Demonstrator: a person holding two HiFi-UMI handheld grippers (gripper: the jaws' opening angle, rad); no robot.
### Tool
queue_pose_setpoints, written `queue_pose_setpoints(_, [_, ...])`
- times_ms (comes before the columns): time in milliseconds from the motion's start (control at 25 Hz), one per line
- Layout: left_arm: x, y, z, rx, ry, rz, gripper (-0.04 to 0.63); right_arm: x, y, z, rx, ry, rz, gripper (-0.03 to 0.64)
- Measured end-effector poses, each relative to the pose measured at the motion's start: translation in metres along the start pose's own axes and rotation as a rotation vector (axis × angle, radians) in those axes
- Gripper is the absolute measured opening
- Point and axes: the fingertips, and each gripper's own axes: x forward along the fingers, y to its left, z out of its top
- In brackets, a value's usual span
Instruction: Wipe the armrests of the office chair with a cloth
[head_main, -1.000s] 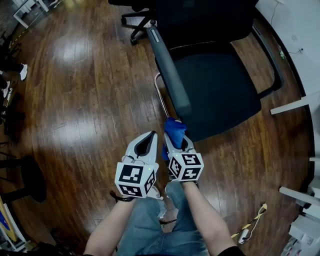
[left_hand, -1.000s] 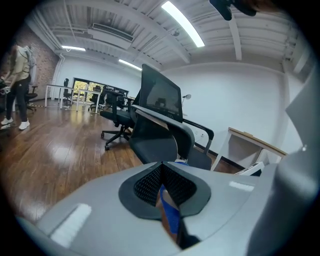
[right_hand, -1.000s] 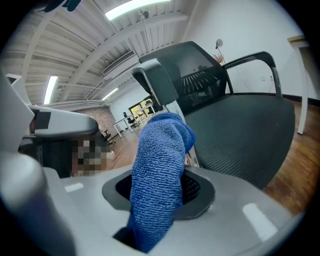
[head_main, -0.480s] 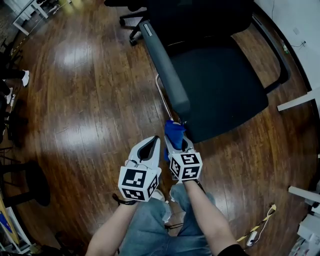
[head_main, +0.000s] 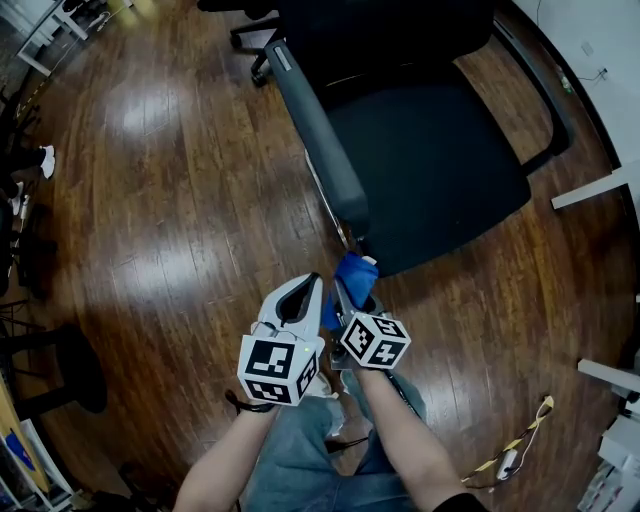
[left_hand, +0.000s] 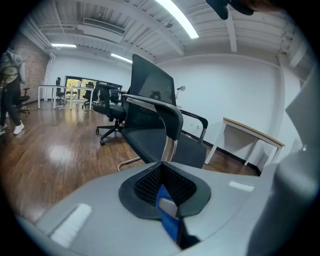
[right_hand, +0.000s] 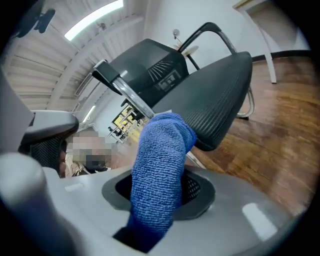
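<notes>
My right tool (head_main: 349, 290) is clenched on the blue cloth (head_main: 356, 272), which stands up out of its jaws in a thick fold just below the middle of the head view. In the right gripper view the cloth fills the centre of the frame, with the edge of the seat behind it. My left tool (head_main: 304, 288) sits just beside the right one, on its left, with its jaws pressed together. The office chair (head_main: 430, 160) takes up the upper right of the head view. The front end of its near armrest (head_main: 316, 130) is close above the cloth, apparently not touching it. The far armrest (head_main: 546, 92) is at the right edge. Everything stands on a wooden floor (head_main: 150, 200).
</notes>
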Motion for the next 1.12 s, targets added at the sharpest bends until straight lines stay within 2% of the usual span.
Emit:
queue_pose_setpoints(160, [0.007, 0.003, -0.007, 0.008, -0.004, -0.006, 0.004, 0.012, -0.013, 0.004, 0.033, -0.028, -0.036, 0.137])
queue_pose_setpoints(560, [0.004, 0.005, -0.008, 0.011, 0.005, -0.009, 0.005, 0.004, -0.005, 0.023, -0.102, -0.048, -0.028, 0.137])
queue_pose_setpoints(720, [-0.009, -0.001, 0.008, 0.007, 0.008, -0.012, 0.004, -0.013, 0.006, 0.046, -0.126, -0.067, -0.041, 0.137])
queue_pose_setpoints(1120, [-0.037, -0.017, 0.059, 0.003, 0.004, -0.028, 0.005, -0.049, 0.066, 0.110, -0.177, -0.129, -0.009, 0.137])
